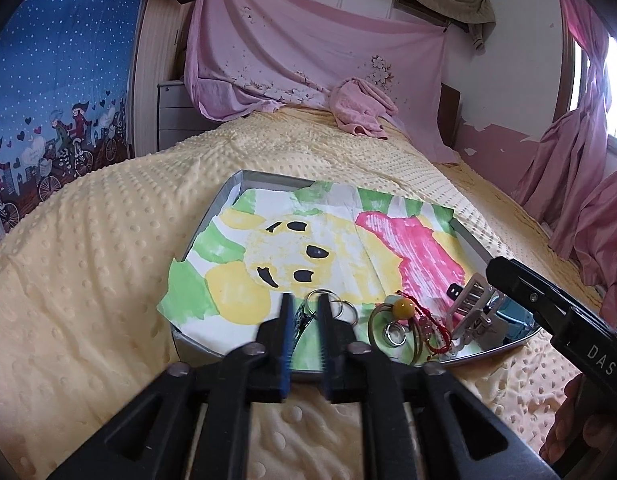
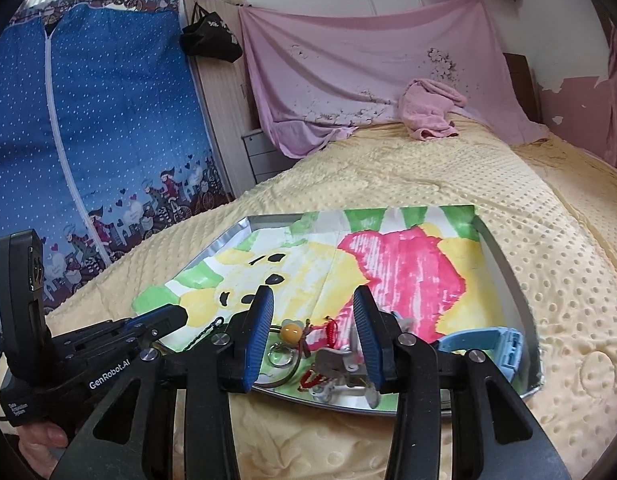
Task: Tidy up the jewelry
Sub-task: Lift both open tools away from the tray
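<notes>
A yellow dotted blanket point(image 1: 108, 240) covers the bed, pink sheet point(image 1: 308, 40) behind. On it, a metal tray point(image 2: 512, 276) lined with a painted paper point(image 1: 308, 248) holds tangled jewelry point(image 2: 308, 344) at its near edge (amber bead, rings, red cord). Left gripper point(image 1: 306, 312) narrowed around key rings point(image 1: 332, 306), grip uncertain; right gripper point(image 2: 313, 320) wide above the pile

A home bedroom is shown. A bed covered by a pale yellow dotted blanket point(image 1: 108, 240) fills most of the view. Behind the bed a pink sheet point(image 1: 308, 40) is hung on the wall, and pink curtains point(image 1: 580, 184) are seen to its right. Left of the bed a blue cartoon-printed fabric wardrobe point(image 2: 88, 140) stands.
</notes>
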`<control>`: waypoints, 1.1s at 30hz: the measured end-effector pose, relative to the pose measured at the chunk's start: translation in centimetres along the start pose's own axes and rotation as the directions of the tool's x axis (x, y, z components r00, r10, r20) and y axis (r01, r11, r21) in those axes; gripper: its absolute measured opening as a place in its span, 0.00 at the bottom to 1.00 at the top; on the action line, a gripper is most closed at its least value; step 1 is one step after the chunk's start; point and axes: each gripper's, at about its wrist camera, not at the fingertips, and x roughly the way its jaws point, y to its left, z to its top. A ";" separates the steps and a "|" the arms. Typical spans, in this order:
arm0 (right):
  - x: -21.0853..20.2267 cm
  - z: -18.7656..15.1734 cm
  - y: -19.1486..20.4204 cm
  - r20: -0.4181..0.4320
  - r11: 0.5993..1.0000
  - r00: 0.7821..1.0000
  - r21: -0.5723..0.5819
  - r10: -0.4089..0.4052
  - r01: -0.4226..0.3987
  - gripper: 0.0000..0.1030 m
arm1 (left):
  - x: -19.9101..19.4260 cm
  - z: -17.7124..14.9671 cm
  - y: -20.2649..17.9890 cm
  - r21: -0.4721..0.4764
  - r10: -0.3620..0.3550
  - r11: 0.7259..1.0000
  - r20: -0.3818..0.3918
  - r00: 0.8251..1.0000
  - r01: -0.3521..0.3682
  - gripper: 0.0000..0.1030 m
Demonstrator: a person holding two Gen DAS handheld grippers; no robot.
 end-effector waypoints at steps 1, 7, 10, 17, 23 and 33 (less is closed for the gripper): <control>-0.2 0.0 -0.1 0.005 1.000 1.000 0.004 -0.004 0.004 0.43 | -0.2 0.1 0.0 -0.002 0.000 1.000 0.004 1.000 0.000 0.42; -1.7 0.0 -1.1 0.037 0.998 0.998 0.025 -0.051 0.050 0.54 | -2.4 0.3 -0.6 0.013 0.019 1.000 0.100 0.995 -0.020 0.71; -2.8 -0.1 -1.5 0.061 0.997 0.995 0.028 -0.076 0.074 0.62 | -3.0 0.5 -0.8 0.010 0.022 1.000 0.116 0.993 -0.023 0.75; -6.1 -0.3 -2.3 0.101 0.993 0.988 0.026 -0.118 0.116 0.81 | -5.2 0.0 -1.0 0.015 0.017 1.000 0.163 0.987 -0.020 0.90; -9.5 -0.9 -2.6 0.134 0.991 0.982 0.016 -0.135 0.134 0.88 | -7.9 -1.2 -1.7 0.036 0.007 0.999 0.205 0.979 -0.015 0.97; -15.2 -2.9 -2.2 0.162 0.987 0.973 0.008 -0.161 0.162 0.89 | -11.5 -3.3 -3.5 0.080 0.008 0.996 0.217 0.976 -0.026 0.98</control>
